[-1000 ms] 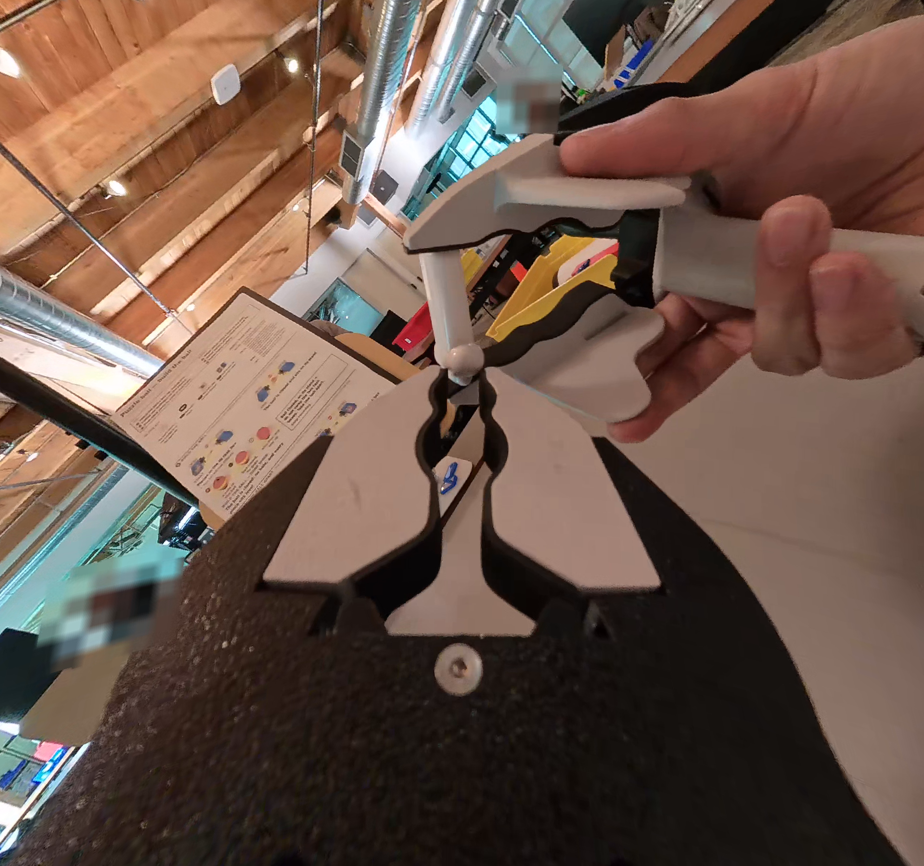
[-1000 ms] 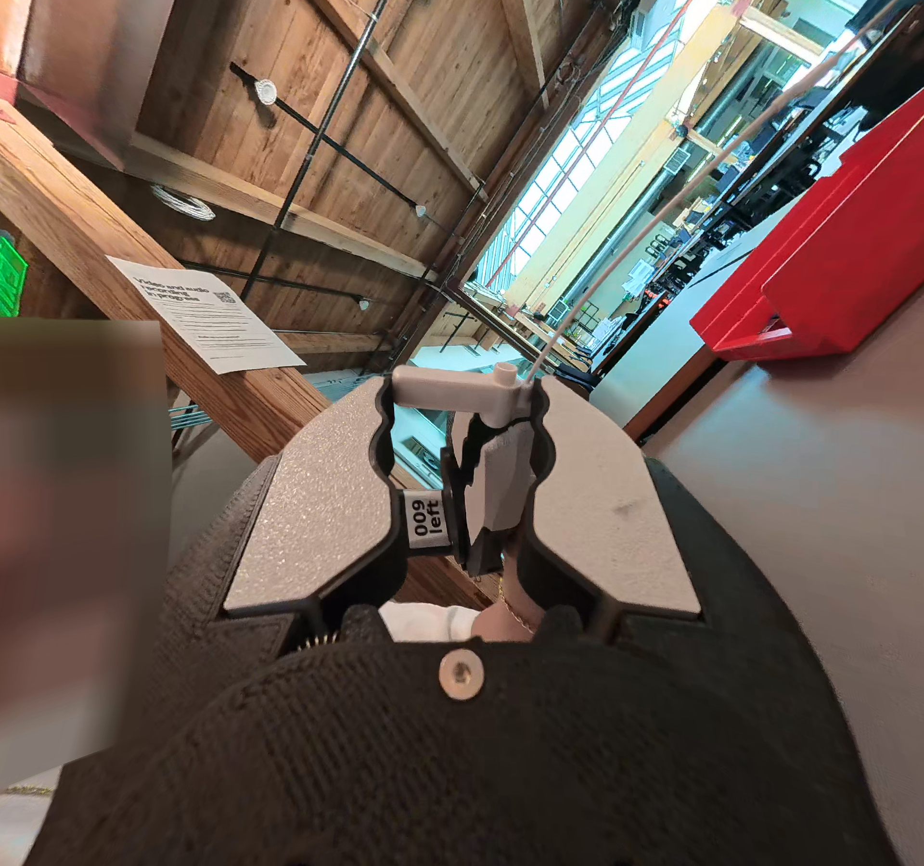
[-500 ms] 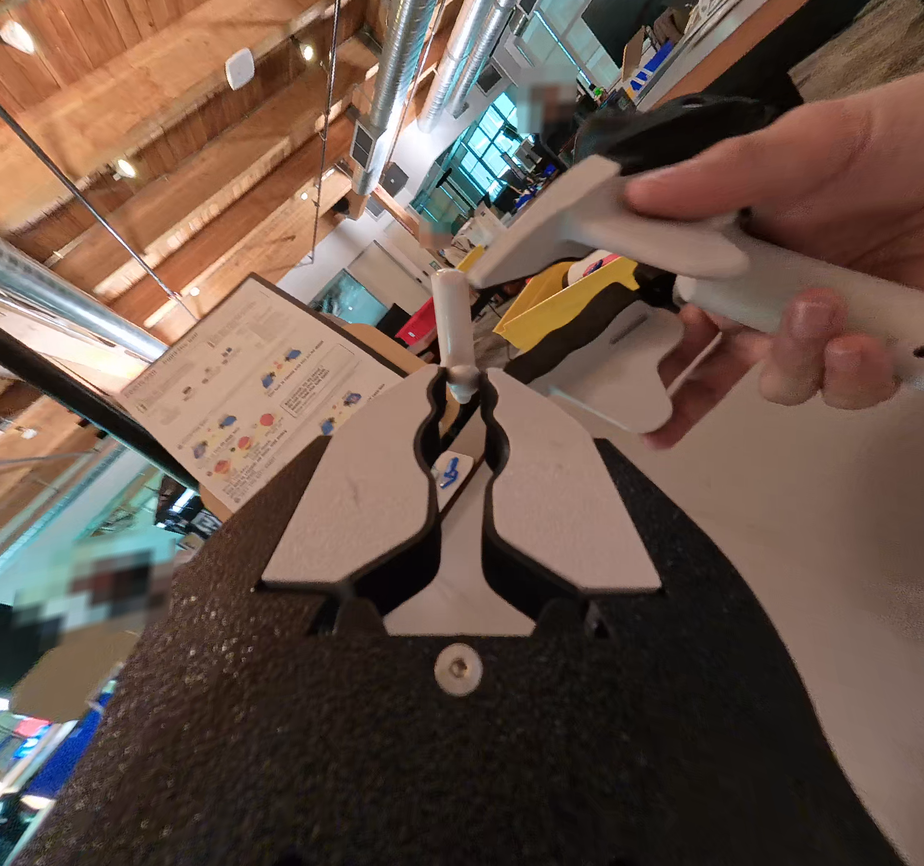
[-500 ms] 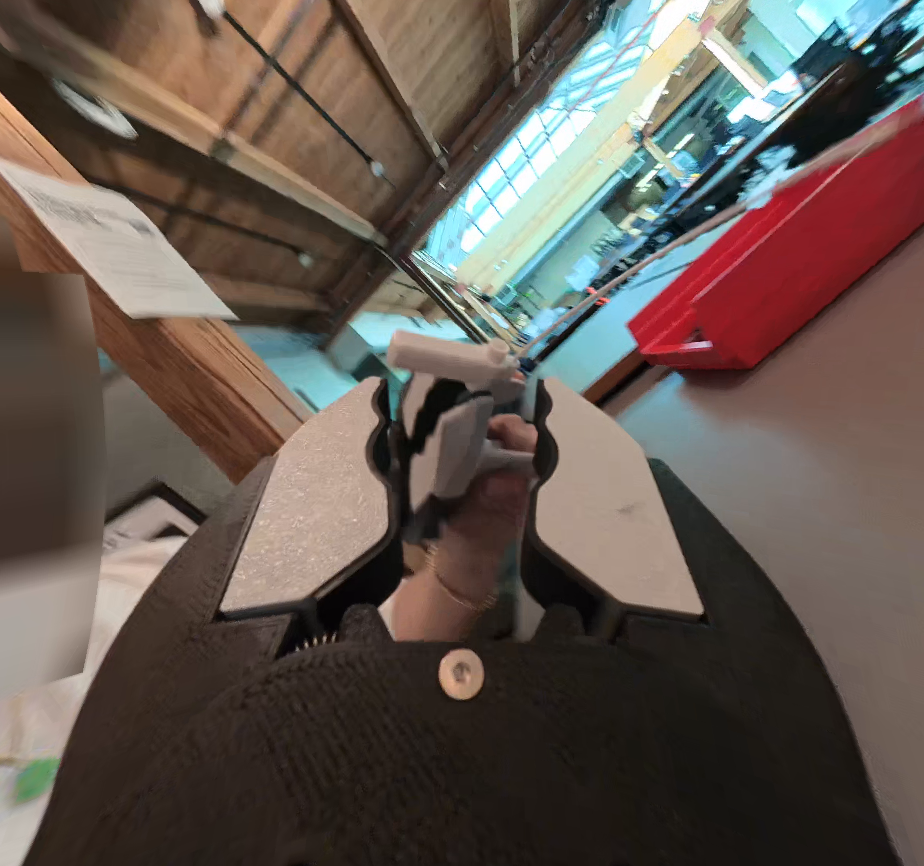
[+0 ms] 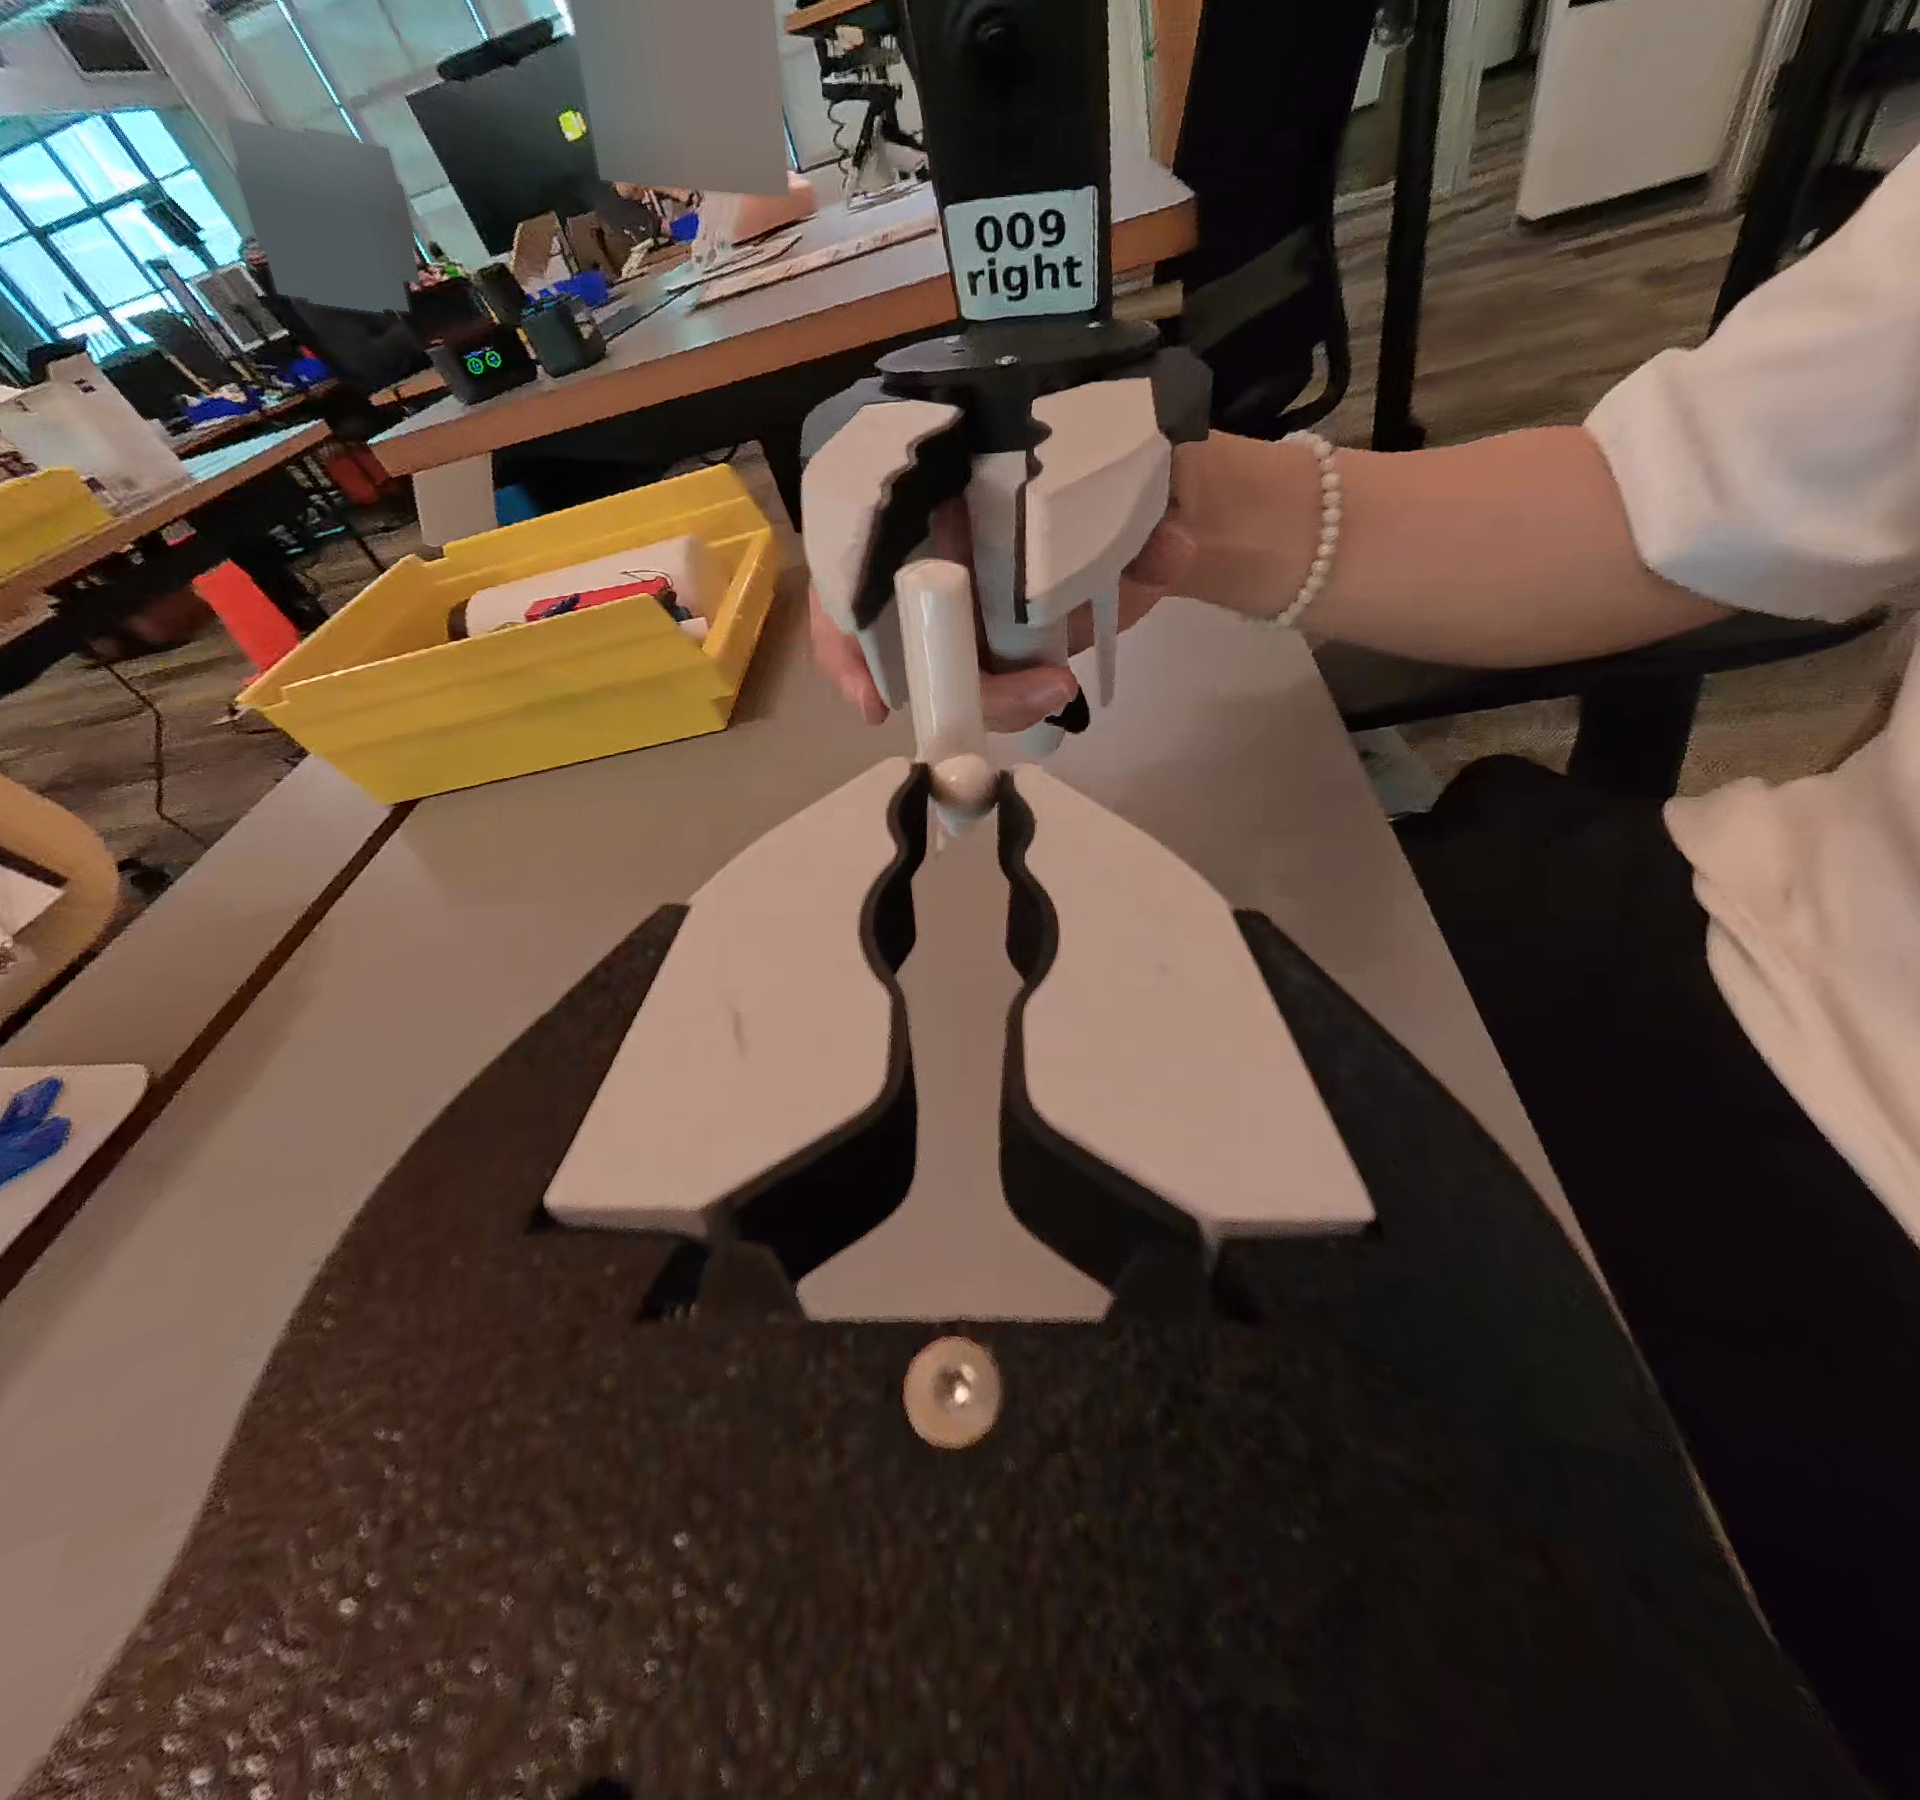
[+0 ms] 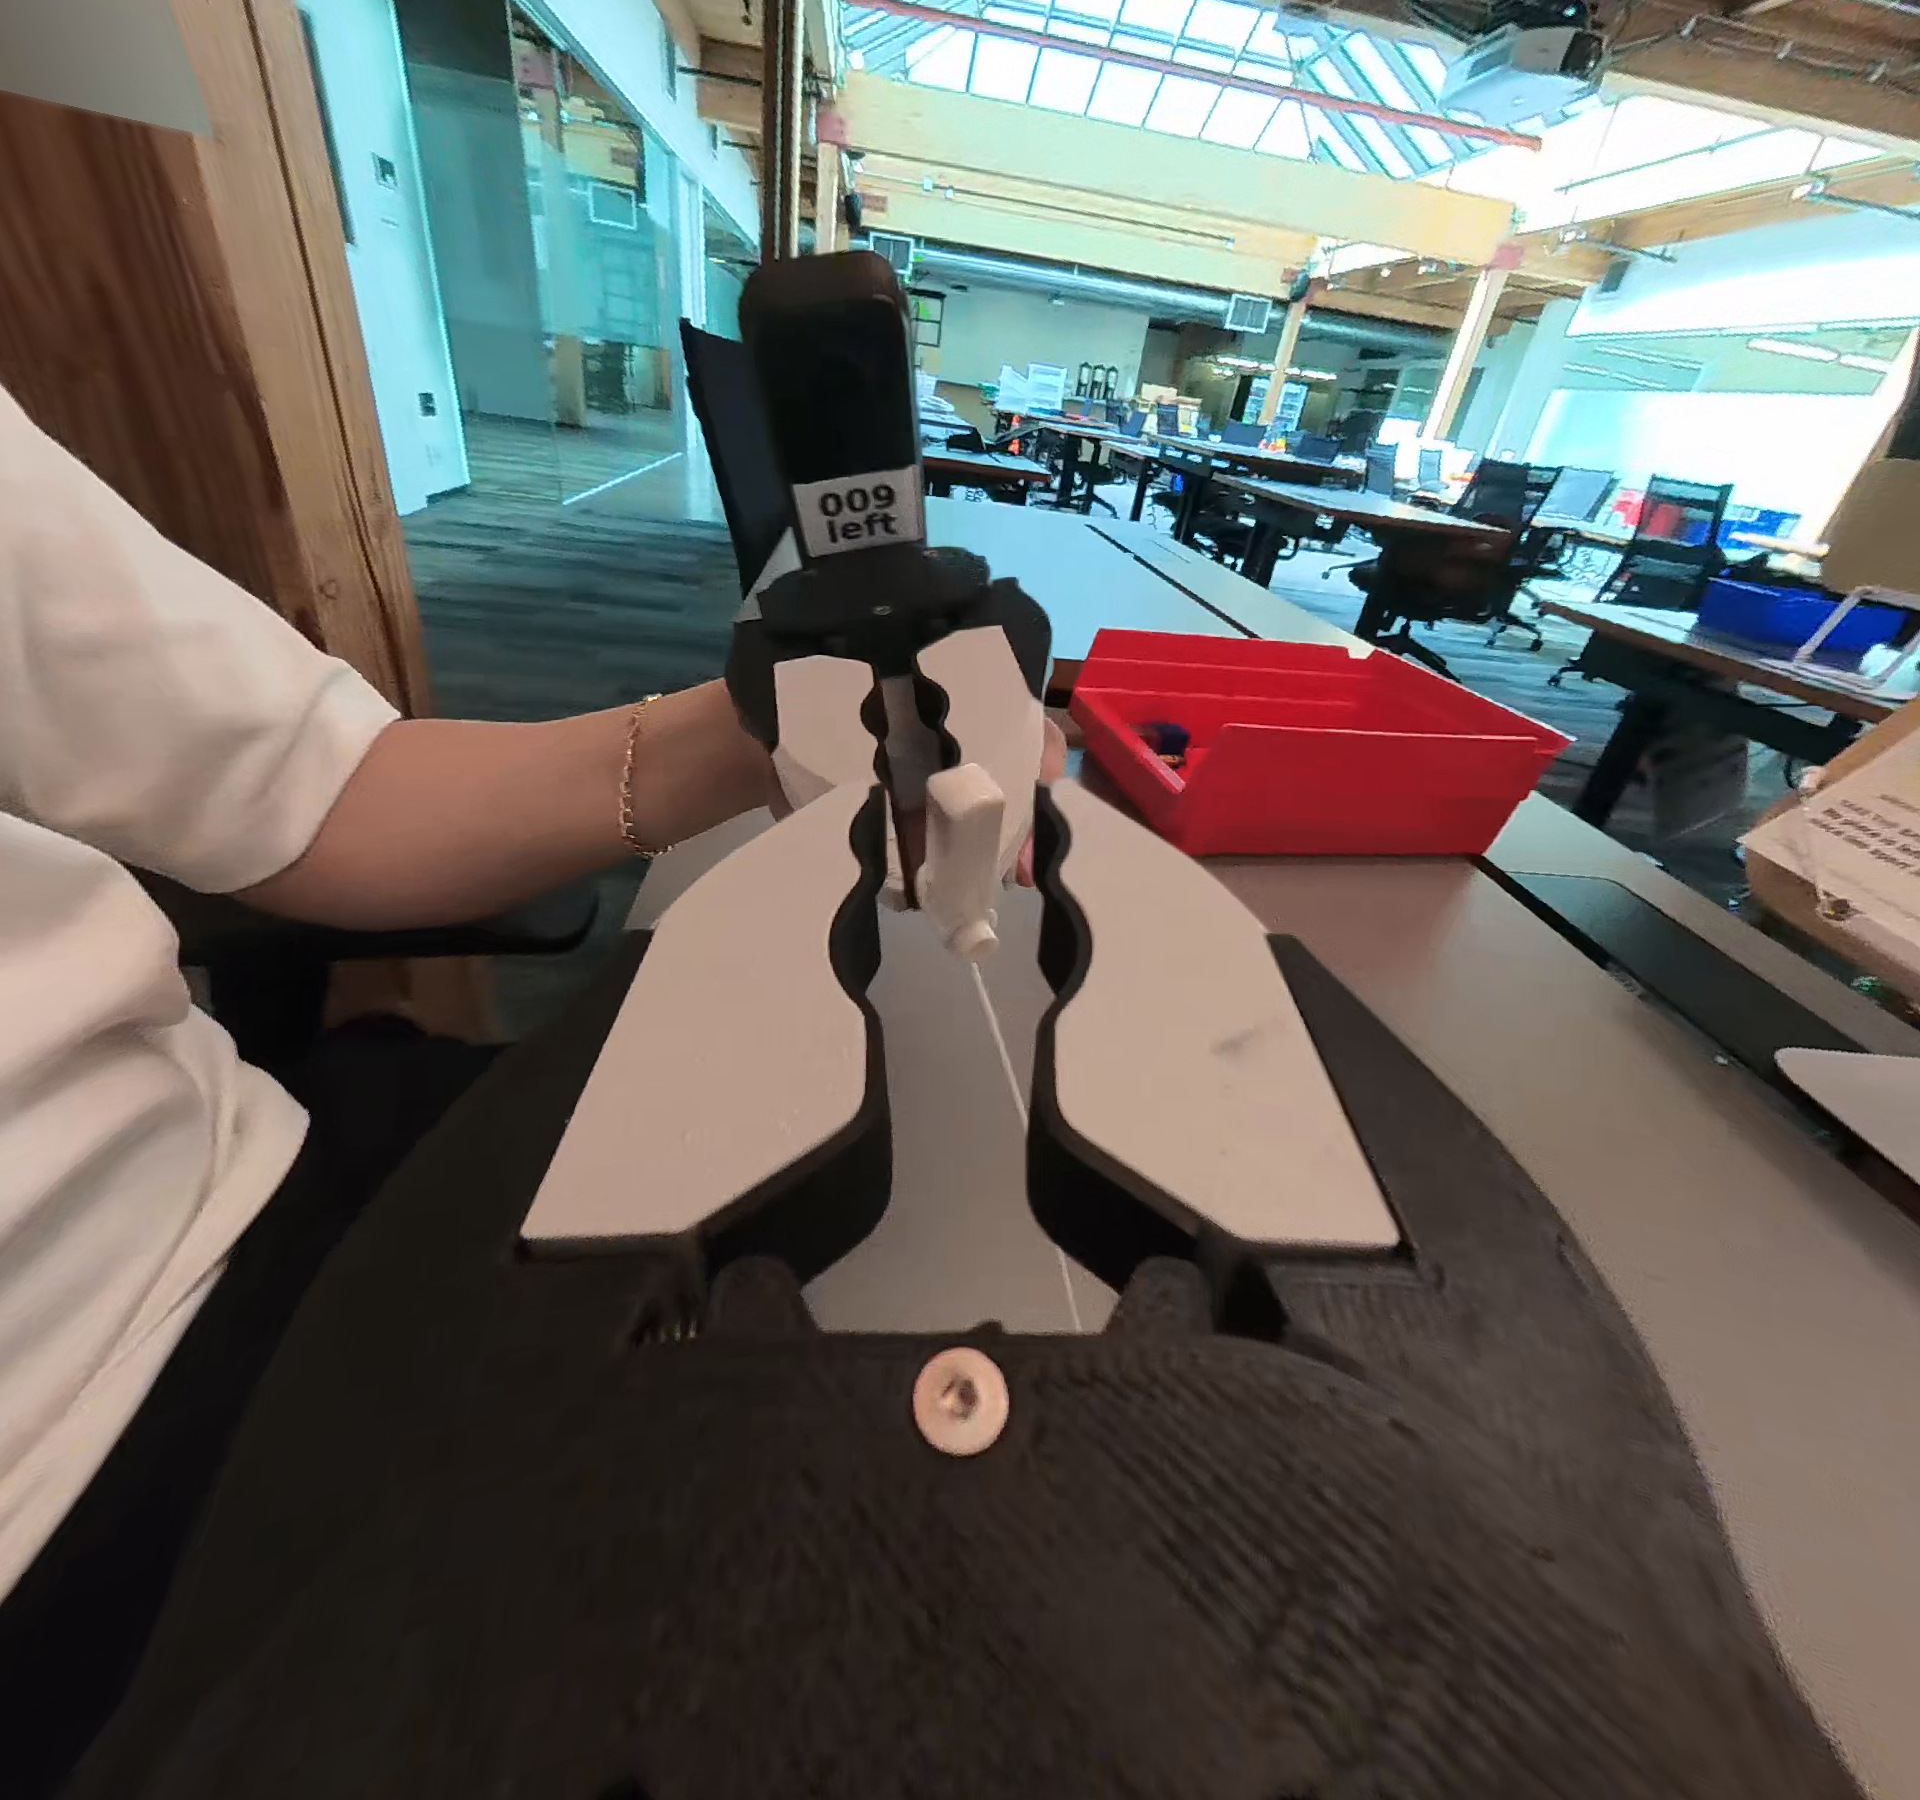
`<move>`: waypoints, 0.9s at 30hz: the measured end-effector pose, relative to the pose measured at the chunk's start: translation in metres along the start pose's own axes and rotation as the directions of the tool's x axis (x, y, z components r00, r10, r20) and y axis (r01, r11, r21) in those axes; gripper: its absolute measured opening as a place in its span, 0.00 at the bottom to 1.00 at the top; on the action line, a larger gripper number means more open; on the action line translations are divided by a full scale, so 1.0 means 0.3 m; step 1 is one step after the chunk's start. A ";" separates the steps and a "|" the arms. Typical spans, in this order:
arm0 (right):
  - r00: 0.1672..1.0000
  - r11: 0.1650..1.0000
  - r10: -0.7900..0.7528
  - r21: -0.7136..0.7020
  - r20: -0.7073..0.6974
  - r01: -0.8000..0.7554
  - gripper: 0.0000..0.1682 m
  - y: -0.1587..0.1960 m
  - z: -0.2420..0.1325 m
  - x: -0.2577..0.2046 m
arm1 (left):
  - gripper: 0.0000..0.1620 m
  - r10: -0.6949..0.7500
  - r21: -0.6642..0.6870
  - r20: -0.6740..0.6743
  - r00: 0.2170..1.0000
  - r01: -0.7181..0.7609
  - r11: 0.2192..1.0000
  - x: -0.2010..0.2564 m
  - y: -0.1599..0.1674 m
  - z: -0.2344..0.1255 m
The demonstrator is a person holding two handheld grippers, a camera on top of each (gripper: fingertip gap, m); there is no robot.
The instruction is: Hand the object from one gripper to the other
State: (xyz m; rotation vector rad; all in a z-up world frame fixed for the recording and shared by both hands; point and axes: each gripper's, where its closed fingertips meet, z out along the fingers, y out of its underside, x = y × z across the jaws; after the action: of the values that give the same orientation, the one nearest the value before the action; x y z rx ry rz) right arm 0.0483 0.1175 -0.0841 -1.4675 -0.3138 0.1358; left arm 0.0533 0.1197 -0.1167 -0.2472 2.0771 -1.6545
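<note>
Our left hand-held gripper (image 5: 961, 794), at frame centre, is clenched on the ball end of the white object (image 5: 940, 670), whose peg stands up toward the right hand-held gripper (image 5: 987, 545) above. In the right wrist view our right hand-held gripper (image 6: 961, 805) is released, jaws apart around the piece without touching. We judge the handover essentially done; only separating remains. Yellow bin (image 5: 499, 701) left on the table (image 5: 520, 867).

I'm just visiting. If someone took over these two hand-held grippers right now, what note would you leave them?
Left gripper: shut on the ball end of the small white plastic peg, above the grey table.
Right gripper: open, fingers either side of the peg, not gripping.
Done: grippers meet tip to tip.
Left: probably close the right, then release the left.
</note>
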 end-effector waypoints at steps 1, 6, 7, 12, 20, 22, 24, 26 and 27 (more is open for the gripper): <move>1.000 1.000 0.006 -0.013 0.006 -0.006 0.14 0.008 0.005 -0.003 | 0.07 -0.015 0.013 -0.012 1.000 0.015 1.000 0.002 0.000 -0.002; 0.999 0.997 -0.016 -0.074 -0.044 0.013 0.08 0.028 0.026 0.019 | 0.07 -0.047 0.016 0.009 0.999 0.047 0.999 -0.015 0.011 0.001; 0.996 0.998 -0.014 -0.062 -0.092 0.008 0.08 0.021 0.026 0.041 | 0.07 -0.048 0.023 0.065 0.997 0.047 0.999 -0.039 0.007 0.001; 0.891 0.959 0.276 0.171 -0.360 -0.228 0.08 -0.026 -0.019 0.191 | 0.19 -0.064 -0.014 0.337 0.939 0.073 0.997 -0.137 0.009 0.030; 0.777 0.862 0.496 0.327 -0.388 -0.387 0.08 -0.003 -0.039 0.235 | 0.21 0.185 -0.222 0.655 0.733 -0.047 0.974 -0.198 0.030 0.068; 0.758 0.854 0.511 0.339 -0.406 -0.394 0.08 0.001 -0.045 0.242 | 0.21 0.238 -0.255 0.659 0.714 -0.086 0.963 -0.193 0.031 0.076; 0.747 0.876 0.475 0.329 -0.465 -0.352 0.08 0.008 -0.063 0.259 | 0.21 0.284 -0.298 0.650 0.705 -0.107 0.948 -0.191 0.037 0.079; 0.739 0.887 0.455 0.323 -0.497 -0.330 0.08 0.010 -0.080 0.272 | 0.21 0.292 -0.308 0.681 0.671 -0.099 0.946 -0.205 0.028 0.057; 0.737 0.888 0.455 0.319 -0.500 -0.332 0.08 0.012 -0.083 0.275 | 0.20 0.281 -0.292 0.696 0.660 -0.097 0.952 -0.209 0.016 0.047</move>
State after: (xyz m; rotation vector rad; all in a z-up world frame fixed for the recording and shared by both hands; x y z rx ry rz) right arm 0.1343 0.1170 -0.0789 -1.2750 0.4994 0.0675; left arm 0.1153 0.1350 -0.1083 -0.6339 1.5733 -0.9335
